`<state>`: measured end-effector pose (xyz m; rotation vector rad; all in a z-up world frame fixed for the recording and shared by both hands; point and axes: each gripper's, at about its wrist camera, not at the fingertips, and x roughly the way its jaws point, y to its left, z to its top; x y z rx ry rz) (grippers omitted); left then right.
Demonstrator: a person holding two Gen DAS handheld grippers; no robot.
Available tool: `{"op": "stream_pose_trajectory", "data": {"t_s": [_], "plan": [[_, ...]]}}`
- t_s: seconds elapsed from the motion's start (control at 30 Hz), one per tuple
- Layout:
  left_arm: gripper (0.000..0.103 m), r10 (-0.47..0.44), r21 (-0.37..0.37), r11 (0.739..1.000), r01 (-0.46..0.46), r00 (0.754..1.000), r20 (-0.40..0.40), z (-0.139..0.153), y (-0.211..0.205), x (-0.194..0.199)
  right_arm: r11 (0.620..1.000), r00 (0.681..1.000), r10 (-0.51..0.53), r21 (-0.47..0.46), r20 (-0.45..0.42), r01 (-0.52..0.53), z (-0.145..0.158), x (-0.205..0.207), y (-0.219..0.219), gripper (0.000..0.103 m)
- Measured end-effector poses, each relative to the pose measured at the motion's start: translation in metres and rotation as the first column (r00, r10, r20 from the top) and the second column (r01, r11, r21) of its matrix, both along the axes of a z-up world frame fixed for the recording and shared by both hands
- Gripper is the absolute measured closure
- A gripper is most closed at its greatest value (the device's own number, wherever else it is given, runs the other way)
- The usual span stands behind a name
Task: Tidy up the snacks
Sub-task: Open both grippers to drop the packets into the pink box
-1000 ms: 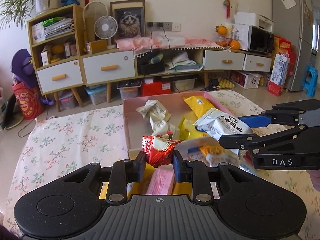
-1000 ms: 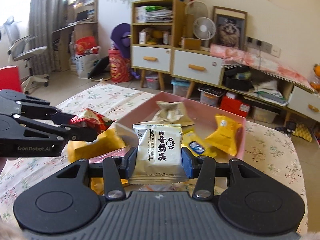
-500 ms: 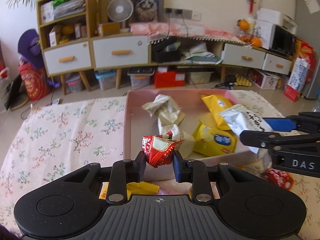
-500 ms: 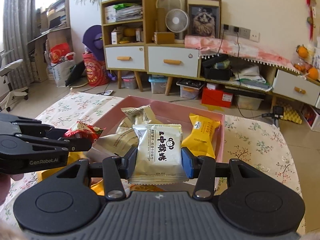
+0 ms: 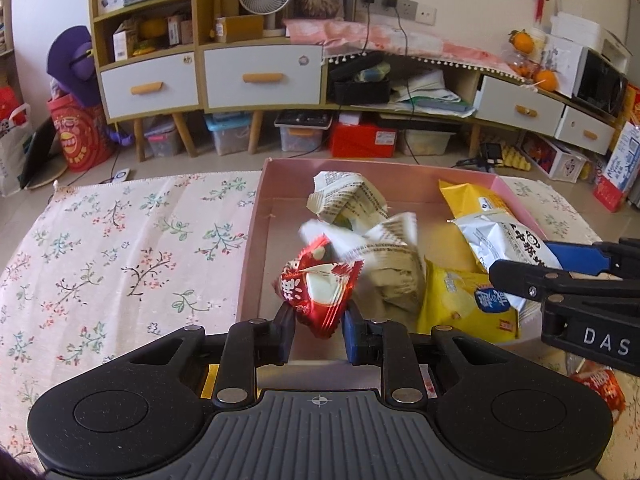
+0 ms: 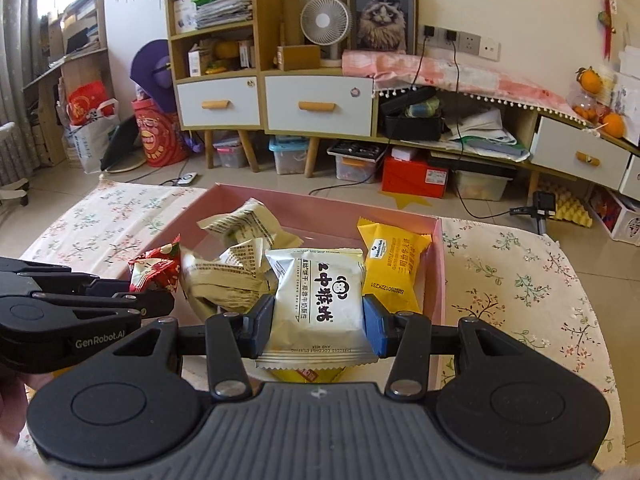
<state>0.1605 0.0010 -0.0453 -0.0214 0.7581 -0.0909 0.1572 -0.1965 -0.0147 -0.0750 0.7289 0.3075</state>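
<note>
A pink box (image 5: 256, 240) sits on the floral tablecloth and holds several snack packets: crumpled cream ones (image 5: 352, 204) and yellow ones (image 5: 468, 200). My left gripper (image 5: 318, 330) is shut on a red snack packet (image 5: 316, 288), held over the box's near left part. My right gripper (image 6: 318, 324) is shut on a white snack packet with black characters (image 6: 320, 300), held over the box's near edge. The box also shows in the right wrist view (image 6: 434, 280), with the yellow packet (image 6: 394, 264) leaning at its right wall. The right gripper appears at the right of the left wrist view (image 5: 560, 276).
A floral tablecloth (image 5: 120, 248) covers the table left and right of the box. Another red packet (image 5: 600, 388) lies on the cloth near right. A cabinet with drawers (image 5: 240, 80) and floor clutter stand beyond the table.
Both grippers have moved forward and lower over the pink box, still holding their packets. The red packet now tilts between the left fingers.
</note>
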Motion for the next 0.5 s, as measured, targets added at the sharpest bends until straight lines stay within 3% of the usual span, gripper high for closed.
{"op": "stream_pose_trajectory", "data": {"t_s": [0.27, 0.43, 0.5], "plan": [[0.076, -0.009, 0.011, 1.0, 0.009, 1.0, 0.004, -0.0015, -0.0064, 0.0017, 1.0, 1.0, -0.017, -0.006, -0.013, 0.017, -0.002, 0.0036, -0.0002, 0.059], [0.055, -0.025, 0.018, 1.0, 0.025, 1.0, 0.01, 0.0023, -0.008, -0.0017, 1.0, 1.0, -0.014, -0.006, 0.001, 0.014, 0.0015, 0.0025, 0.0005, 0.05], [0.053, -0.036, 0.02, 0.999, 0.036, 0.999, 0.017, 0.0041, -0.0088, -0.0039, 1.0, 1.0, -0.01, -0.007, 0.004, 0.01, 0.0025, 0.0015, 0.0006, 0.047]]}}
